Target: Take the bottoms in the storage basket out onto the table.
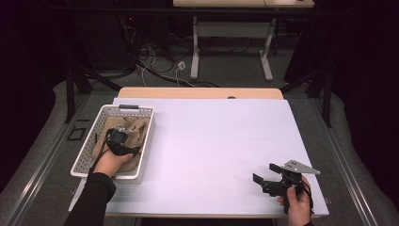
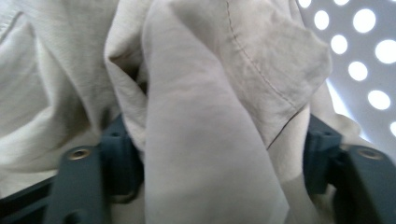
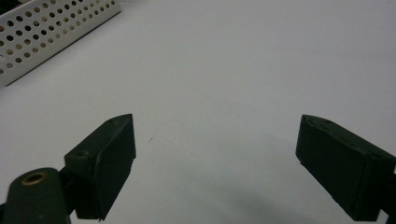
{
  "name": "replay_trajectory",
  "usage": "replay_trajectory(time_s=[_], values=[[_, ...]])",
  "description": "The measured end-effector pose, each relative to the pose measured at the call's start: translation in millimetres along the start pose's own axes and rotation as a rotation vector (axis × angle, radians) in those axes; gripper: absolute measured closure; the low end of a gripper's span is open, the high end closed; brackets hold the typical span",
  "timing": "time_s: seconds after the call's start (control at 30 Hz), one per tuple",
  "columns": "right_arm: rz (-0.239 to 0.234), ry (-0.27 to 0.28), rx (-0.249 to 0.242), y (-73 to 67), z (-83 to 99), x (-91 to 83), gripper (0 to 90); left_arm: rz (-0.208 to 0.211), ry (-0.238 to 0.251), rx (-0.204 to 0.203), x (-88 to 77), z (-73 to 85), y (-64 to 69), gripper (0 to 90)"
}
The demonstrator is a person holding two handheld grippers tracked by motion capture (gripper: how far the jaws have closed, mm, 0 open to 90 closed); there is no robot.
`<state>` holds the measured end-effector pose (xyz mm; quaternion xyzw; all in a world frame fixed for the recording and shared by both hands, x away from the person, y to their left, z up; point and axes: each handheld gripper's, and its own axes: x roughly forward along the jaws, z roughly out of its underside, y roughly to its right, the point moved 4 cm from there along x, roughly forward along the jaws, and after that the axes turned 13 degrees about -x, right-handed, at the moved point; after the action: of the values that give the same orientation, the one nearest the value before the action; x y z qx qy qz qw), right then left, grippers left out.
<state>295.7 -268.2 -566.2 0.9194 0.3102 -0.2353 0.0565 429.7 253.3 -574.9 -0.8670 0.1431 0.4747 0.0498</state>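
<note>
A beige cloth (image 1: pixel 136 128) lies bunched in a white perforated basket (image 1: pixel 147 141) at the table's left. My left gripper (image 1: pixel 117 138) is down inside the basket on top of the cloth. In the left gripper view a thick fold of the cloth (image 2: pixel 210 116) runs up between the two jaws, which stand wide apart on either side of it, so my left gripper (image 2: pixel 219 158) is open around the fold. My right gripper (image 1: pixel 266 173) hovers low over the white table near the front right corner, open, with nothing between its fingers (image 3: pixel 105 163).
The basket's perforated wall (image 2: pixel 364 46) is close on the right in the left gripper view, and the basket (image 3: pixel 46 32) sits far off at upper left in the right gripper view. The white tabletop (image 1: pixel 216 136) stretches between the two hands. Cables and desk legs lie on the floor beyond.
</note>
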Motion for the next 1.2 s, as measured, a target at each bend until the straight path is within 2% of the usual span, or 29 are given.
replay_trajectory(time_s=[0.13,0.27,0.43,0.53,0.57,0.63,0.77,0.83,0.97,1.07,1.13,1.2], values=[[-0.001,-0.001,0.001,-0.2,-0.1,0.1,11.9,-0.010,-0.016,-0.007,-0.6,-1.9,-1.1,38.3],[-0.001,-0.001,0.000,-0.3,0.0,0.0,11.9,-0.046,-0.039,0.011,-1.5,-5.1,-3.5,53.0],[0.001,0.001,-0.002,0.6,0.1,-0.9,12.0,-0.057,-0.044,-0.006,-1.7,-6.9,-6.8,63.1],[0.001,-0.001,0.000,0.9,0.3,-1.4,12.6,-0.045,-0.044,-0.033,-2.2,-7.3,-9.0,66.8],[0.003,0.003,0.000,1.0,0.2,-1.3,13.0,-0.034,-0.043,-0.032,-2.4,-7.7,-10.4,67.5],[0.004,0.004,0.001,1.1,0.1,-1.2,13.1,-0.012,-0.034,-0.080,-3.0,-7.6,-13.5,68.2],[0.003,0.002,0.006,1.6,0.3,-1.1,13.1,0.013,-0.011,-0.134,-4.2,-8.1,-18.6,68.8],[0.004,0.004,0.008,2.0,0.4,-0.7,13.1,0.000,-0.011,-0.122,-4.3,-8.5,-17.0,68.8],[0.005,-0.002,0.011,2.4,1.0,-0.1,13.2,-0.003,-0.004,-0.134,-7.2,-9.9,-17.5,69.7],[0.006,0.001,0.011,2.0,0.9,0.1,13.3,-0.047,0.034,-0.156,-12.1,-12.3,-18.7,70.0],[0.008,-0.004,0.013,2.4,1.1,-0.1,13.3,-0.062,0.045,-0.159,-15.0,-13.9,-19.3,70.0],[0.008,-0.001,0.017,3.1,0.9,-0.2,13.3,-0.049,0.055,-0.161,-17.5,-14.9,-19.5,70.1]])
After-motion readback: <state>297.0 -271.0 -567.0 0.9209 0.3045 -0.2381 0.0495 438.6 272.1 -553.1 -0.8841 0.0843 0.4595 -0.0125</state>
